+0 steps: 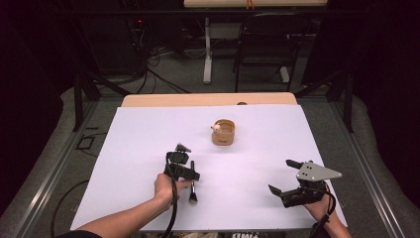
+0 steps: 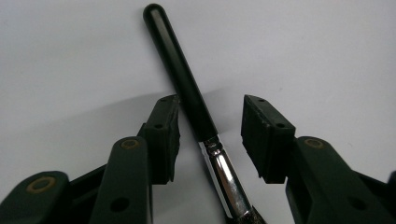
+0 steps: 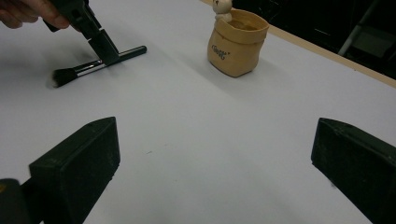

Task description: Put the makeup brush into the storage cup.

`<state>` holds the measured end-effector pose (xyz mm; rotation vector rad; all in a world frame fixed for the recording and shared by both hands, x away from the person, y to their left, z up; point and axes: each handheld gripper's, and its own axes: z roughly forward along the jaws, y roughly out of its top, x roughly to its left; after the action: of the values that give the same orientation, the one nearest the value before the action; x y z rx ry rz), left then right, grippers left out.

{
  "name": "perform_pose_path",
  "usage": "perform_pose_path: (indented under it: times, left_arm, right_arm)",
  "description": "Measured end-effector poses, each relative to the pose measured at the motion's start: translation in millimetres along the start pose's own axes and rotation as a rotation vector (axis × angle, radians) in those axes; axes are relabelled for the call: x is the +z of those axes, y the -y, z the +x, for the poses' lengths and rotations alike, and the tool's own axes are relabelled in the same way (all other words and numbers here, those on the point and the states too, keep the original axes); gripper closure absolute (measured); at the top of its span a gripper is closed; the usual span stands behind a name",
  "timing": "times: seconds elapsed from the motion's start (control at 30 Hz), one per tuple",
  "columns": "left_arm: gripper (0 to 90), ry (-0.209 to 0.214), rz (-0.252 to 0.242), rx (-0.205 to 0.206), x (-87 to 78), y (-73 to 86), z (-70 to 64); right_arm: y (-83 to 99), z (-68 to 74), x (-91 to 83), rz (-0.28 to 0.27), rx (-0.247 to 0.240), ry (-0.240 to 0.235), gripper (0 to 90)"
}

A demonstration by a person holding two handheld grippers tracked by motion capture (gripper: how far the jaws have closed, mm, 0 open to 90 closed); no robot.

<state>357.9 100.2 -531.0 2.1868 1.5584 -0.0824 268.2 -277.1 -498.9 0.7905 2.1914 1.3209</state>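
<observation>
Left gripper (image 2: pixel 210 126) jaws stand apart astride the black-handled, chrome-ferruled makeup brush (image 2: pixel 187 88) lying flat on the white table sheet (image 2: pixel 327 51); centre on the handle before closing, as one pad already touches it; right gripper (image 1: pixel 289 176) hangs open, idle.

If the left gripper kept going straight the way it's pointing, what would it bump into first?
Probably the makeup brush: the left gripper points down at it, jaws open either side of its black handle. The white table sheet lies right underneath.
</observation>
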Motion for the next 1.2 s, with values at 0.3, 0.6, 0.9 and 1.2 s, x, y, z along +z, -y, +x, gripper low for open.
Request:
perform_pose_path:
  times: [0.3,0.6,0.9,1.2]
  left_arm:
    - [65.9,-0.025,-0.008,0.004,0.3,1.6,-0.6]
    - [69.0,-0.066,-0.026,0.033,1.6,5.0,-5.5]
    - [70.7,-0.115,-0.024,0.081,2.7,6.2,-11.2]
    - [78.7,-0.152,-0.044,0.125,3.7,9.8,-13.0]
  right_arm:
    - [0.0,0.0,0.3,0.002,-0.001,0.001,0.7]
    - [0.0,-0.1,0.3,0.003,-0.001,0.0,0.8]
    - [0.1,-0.1,0.3,0.001,0.001,0.0,0.9]
    - [0.0,-0.2,0.0,0.003,0.005,0.002,1.9]
